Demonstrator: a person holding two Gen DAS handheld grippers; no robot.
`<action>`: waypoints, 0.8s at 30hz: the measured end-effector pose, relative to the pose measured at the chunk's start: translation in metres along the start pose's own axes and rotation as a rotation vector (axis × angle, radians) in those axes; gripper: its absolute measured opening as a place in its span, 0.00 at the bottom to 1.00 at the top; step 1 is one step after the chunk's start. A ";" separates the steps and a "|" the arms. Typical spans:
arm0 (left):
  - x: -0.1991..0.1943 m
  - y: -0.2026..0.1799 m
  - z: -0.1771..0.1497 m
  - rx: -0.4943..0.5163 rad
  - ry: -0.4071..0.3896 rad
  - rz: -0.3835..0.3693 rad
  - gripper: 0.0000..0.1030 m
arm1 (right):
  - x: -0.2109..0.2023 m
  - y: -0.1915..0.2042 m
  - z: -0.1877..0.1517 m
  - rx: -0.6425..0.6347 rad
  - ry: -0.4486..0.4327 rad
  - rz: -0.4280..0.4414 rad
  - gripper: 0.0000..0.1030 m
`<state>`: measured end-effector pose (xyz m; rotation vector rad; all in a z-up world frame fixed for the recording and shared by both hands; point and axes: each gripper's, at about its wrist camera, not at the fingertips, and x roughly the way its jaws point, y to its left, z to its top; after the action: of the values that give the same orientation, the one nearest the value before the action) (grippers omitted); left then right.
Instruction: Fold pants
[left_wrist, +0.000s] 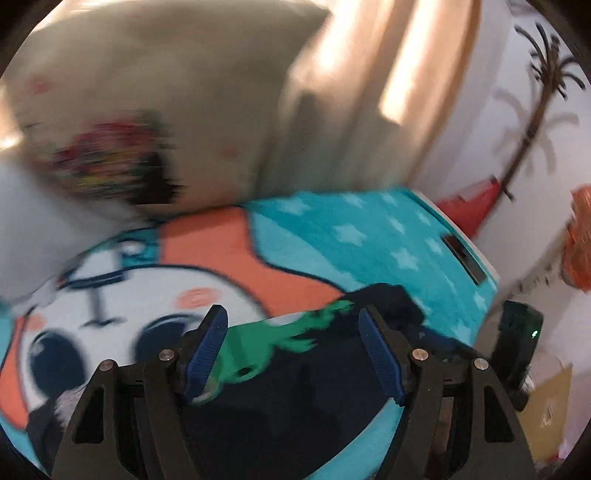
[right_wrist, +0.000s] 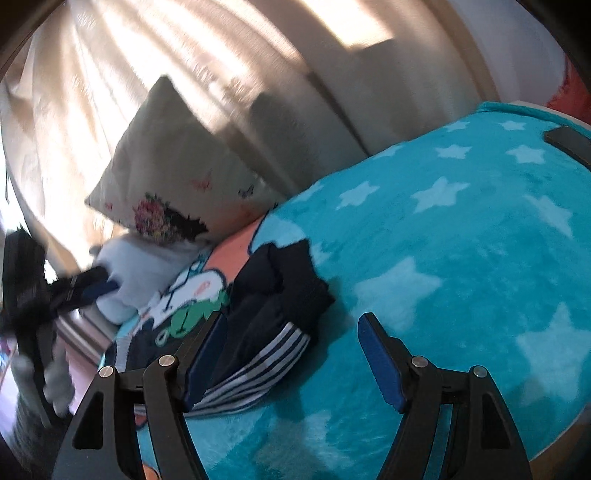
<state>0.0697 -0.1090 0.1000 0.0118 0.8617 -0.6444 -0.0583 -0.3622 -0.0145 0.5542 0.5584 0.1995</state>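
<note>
lying folded on the blanket (right_wrist: 461, 258) — pants (right_wrist: 273, 295), both grippers open.

Left wrist camera: sits behind left tool (left_wrist: 291, 314), looks down, close over bed.
Right wrist camera: behind right tool (right_wrist: 291, 325), looks lower across bed, close too.
Both see fluffy blue star blanket (left_wrist: 388, 229) (right_wrist: 461, 240), dark folded pants (left_wrist: 388, 299) (right_wrist: 284, 280), cream flower pillow (left_wrist: 166, 92) (right_wrist: 173, 155), pale curtain (left_wrist: 388, 74) (right_wrist: 184, 48).

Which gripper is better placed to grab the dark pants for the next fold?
Probably the right gripper: open, with the pants just ahead. The left gripper sits off by the pillow.
</note>
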 end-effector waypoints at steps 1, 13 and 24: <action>0.010 -0.007 0.005 0.009 0.020 -0.012 0.71 | 0.004 0.002 -0.002 -0.010 0.012 0.002 0.75; 0.145 -0.076 0.034 0.107 0.323 -0.185 0.71 | 0.021 0.013 -0.011 -0.068 0.058 0.029 0.76; 0.150 -0.084 0.020 0.154 0.358 -0.205 0.19 | 0.022 0.015 -0.002 -0.044 0.043 0.059 0.30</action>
<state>0.1104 -0.2602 0.0277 0.1841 1.1657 -0.9173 -0.0416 -0.3419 -0.0175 0.5248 0.5784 0.2802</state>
